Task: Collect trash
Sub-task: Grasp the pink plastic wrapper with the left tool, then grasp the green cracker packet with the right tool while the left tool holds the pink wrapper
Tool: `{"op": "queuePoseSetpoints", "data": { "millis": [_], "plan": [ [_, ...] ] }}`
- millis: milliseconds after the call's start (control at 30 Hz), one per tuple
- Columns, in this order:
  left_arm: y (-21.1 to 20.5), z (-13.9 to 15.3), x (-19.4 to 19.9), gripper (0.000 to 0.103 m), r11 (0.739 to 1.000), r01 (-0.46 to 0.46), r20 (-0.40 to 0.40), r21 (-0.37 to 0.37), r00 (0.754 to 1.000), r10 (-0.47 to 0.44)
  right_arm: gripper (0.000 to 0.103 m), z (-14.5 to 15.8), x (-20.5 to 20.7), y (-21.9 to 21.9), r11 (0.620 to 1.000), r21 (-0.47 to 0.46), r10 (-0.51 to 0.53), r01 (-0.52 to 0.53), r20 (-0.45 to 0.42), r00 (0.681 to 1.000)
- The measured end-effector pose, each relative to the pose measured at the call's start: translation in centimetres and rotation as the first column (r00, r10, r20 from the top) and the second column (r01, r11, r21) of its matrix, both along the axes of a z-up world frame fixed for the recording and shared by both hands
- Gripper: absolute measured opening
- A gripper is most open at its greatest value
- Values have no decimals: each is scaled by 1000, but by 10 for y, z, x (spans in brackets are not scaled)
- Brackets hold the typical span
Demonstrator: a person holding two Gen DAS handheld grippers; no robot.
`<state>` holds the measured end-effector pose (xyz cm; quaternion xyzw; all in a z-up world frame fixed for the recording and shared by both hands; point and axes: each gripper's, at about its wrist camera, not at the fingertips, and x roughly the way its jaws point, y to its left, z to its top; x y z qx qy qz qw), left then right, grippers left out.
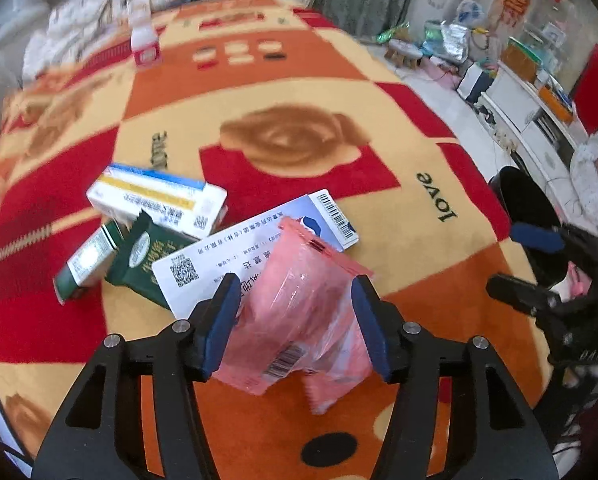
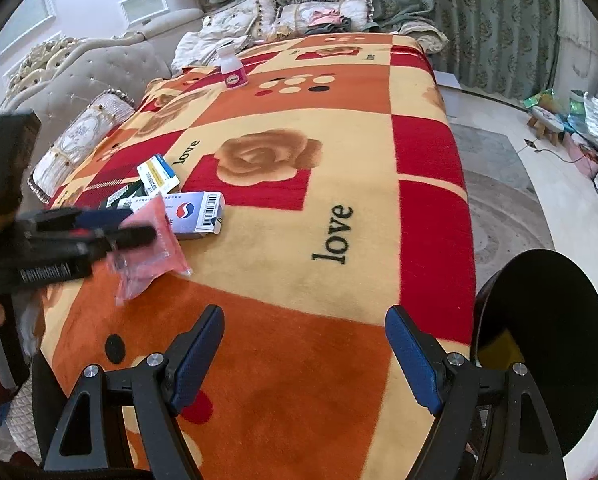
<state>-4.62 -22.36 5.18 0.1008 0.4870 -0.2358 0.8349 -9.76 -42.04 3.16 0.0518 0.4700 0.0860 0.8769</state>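
A pink plastic wrapper (image 1: 303,312) sits between the blue pads of my left gripper (image 1: 295,300), low over the blanket; the jaws stand apart and the wrapper looks loose, not pinched. From the right wrist view the same wrapper (image 2: 151,248) lies blurred under the left gripper (image 2: 131,226). Behind it are a flat white-and-blue box (image 1: 259,236), a white box with yellow and blue stripes (image 1: 159,200), a green packet (image 1: 147,256) and a small green-and-white box (image 1: 87,260). My right gripper (image 2: 305,340) is open and empty near the blanket's front edge.
A red, orange and cream blanket (image 2: 299,240) covers the surface. A black bin (image 2: 547,340) stands off its right edge, close to my right gripper. A white bottle with a pink label (image 2: 233,66) stands at the far end. Cushions and a sofa lie behind; floor clutter sits at the right.
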Motion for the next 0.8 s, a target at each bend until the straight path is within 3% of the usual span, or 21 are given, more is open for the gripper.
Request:
{"op": "queuePoseSetpoints", "data": {
  "millis": [33,100,200,433,633,800],
  "plan": [
    [0,-1,-3,53,1000,8,-15,-2,1000,-8,80,0,1,1,1000,0,2,-2,-1,1000],
    [2,-3,-5,24,999,18,-75,-39,997,-21,81,0,4,3,1000,3,8,-8,-2,1000],
    [8,-5,-10,14,999,18,-106,-47,994,-22,81,-1,9,10,1000,4,24,-24,-4,1000],
    [62,14,-12,11,991,-61,-107,-122,993,48,80,0,15,29,998,2,64,-64,1,998],
    [110,14,7,11,982,-167,-96,-84,983,158,80,0,16,38,997,5,82,-82,0,997],
    [125,13,22,11,978,-202,-87,-58,977,197,80,2,14,40,996,-3,85,-85,0,996]
  ]
}}
